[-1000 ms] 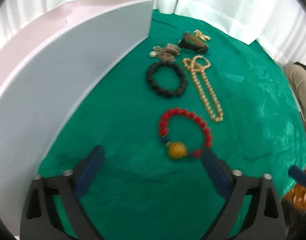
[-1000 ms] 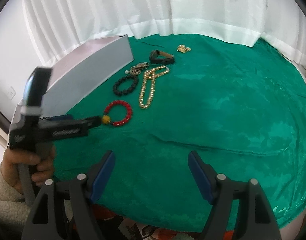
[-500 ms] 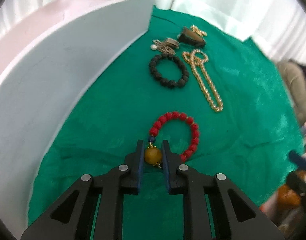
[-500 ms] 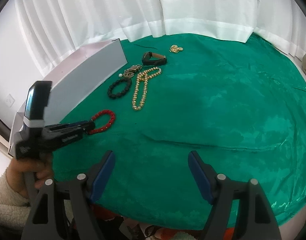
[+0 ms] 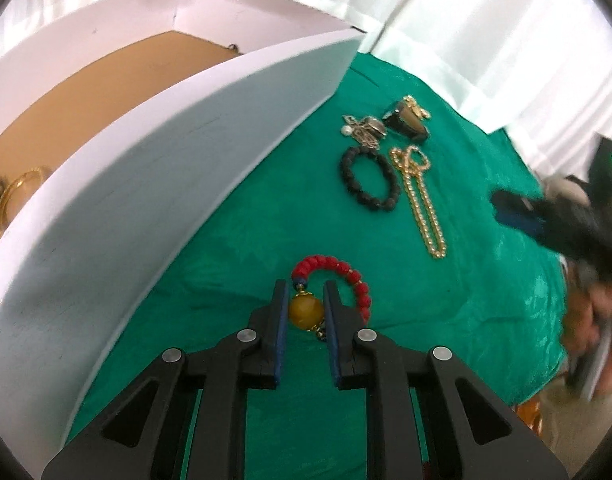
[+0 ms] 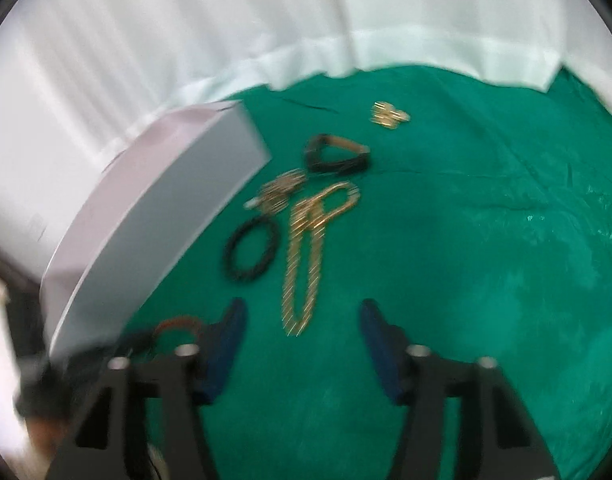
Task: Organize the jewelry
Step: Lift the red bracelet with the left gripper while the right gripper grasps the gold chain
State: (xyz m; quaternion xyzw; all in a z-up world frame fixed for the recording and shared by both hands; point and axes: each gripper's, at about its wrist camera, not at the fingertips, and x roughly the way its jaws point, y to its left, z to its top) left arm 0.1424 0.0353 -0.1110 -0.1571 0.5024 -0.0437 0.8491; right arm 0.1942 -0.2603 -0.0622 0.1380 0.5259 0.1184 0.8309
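Your left claw (image 5: 305,312) was pinching the amber bead of the red bead bracelet (image 5: 338,280), which was lifted above the green surface (image 5: 466,300) just beside the white box (image 5: 166,184). Your right claw (image 6: 302,336) was spread wide with nothing between its pads, hovering near the lower end of the gold chain (image 6: 306,256). On the cloth beyond lay the black bead bracelet (image 5: 369,178), a silver cluster (image 5: 364,130) and a dark leather band (image 6: 338,154). A gold bangle (image 5: 16,192) lay inside the box.
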